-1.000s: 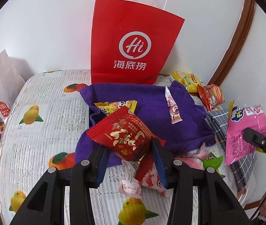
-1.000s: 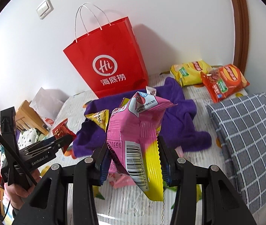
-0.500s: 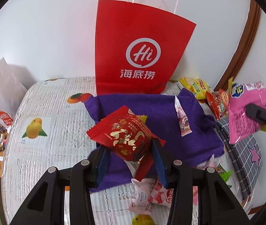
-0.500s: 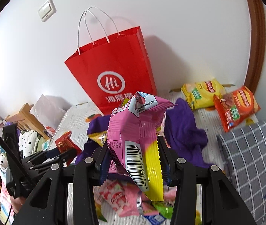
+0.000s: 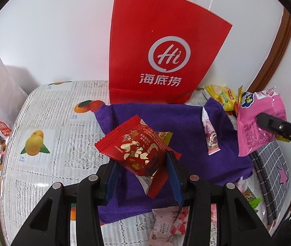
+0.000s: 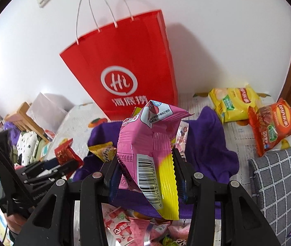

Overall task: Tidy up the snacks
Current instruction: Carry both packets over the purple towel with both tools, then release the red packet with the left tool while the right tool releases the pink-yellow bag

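Note:
My left gripper (image 5: pixel 142 160) is shut on a red snack packet (image 5: pixel 134 148) with gold print, held above the purple cloth (image 5: pixel 186 127). My right gripper (image 6: pixel 146 162) is shut on a pink and yellow snack bag (image 6: pixel 145 143), held up in front of the red paper bag (image 6: pixel 122 71). The red paper bag (image 5: pixel 161 47) stands upright against the wall behind the cloth. The pink bag also shows at the right of the left wrist view (image 5: pixel 258 121). The left gripper with its red packet shows at the left of the right wrist view (image 6: pixel 66 155).
A yellow chip bag (image 6: pixel 235 104) and an orange chip bag (image 6: pixel 272 125) lie at the back right. A grey checked cloth (image 6: pixel 278 182) lies at the right. Small pink packets (image 6: pixel 124 225) lie near the front. A slim sachet (image 5: pixel 210 135) and a yellow packet (image 6: pixel 103 150) lie on the purple cloth.
Both grippers have risen and moved closer to the red paper bag, each still holding its packet. The bag looks larger in both views.

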`<state>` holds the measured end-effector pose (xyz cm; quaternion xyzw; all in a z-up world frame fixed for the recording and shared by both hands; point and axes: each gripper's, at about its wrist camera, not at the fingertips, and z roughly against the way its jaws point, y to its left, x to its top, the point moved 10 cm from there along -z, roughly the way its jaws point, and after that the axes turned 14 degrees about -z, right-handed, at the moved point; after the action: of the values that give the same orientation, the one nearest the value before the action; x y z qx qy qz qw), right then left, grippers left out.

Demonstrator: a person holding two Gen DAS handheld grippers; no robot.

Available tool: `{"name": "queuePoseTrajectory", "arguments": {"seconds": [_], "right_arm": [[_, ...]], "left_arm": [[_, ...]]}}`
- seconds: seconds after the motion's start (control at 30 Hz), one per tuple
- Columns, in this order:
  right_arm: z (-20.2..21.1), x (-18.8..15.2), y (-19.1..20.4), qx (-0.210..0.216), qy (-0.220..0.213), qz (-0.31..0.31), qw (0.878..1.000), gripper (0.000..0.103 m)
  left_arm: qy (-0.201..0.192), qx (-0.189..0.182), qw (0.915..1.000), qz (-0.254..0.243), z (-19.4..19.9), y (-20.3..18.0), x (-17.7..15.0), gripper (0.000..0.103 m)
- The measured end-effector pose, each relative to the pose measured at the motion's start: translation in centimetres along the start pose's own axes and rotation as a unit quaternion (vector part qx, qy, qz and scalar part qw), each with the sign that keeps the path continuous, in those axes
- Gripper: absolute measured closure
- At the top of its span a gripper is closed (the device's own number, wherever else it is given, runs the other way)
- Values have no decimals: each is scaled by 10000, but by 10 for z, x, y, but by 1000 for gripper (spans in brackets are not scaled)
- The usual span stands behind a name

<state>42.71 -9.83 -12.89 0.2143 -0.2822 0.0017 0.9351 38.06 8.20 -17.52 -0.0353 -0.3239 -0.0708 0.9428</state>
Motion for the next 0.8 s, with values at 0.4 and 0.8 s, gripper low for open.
{"name": "queuePoseTrajectory", "arguments": {"seconds": [0.4,0.8], "right_arm": [[-51,-17,-25,-296,665,60,9973,58],[-82,-32,-41,-562,1193,194,9911,58]], "left_arm": [[248,-169,9994,143,-32,-1,-3,61],[614,-428,9971,102,-64,-18,-26,60]]}}
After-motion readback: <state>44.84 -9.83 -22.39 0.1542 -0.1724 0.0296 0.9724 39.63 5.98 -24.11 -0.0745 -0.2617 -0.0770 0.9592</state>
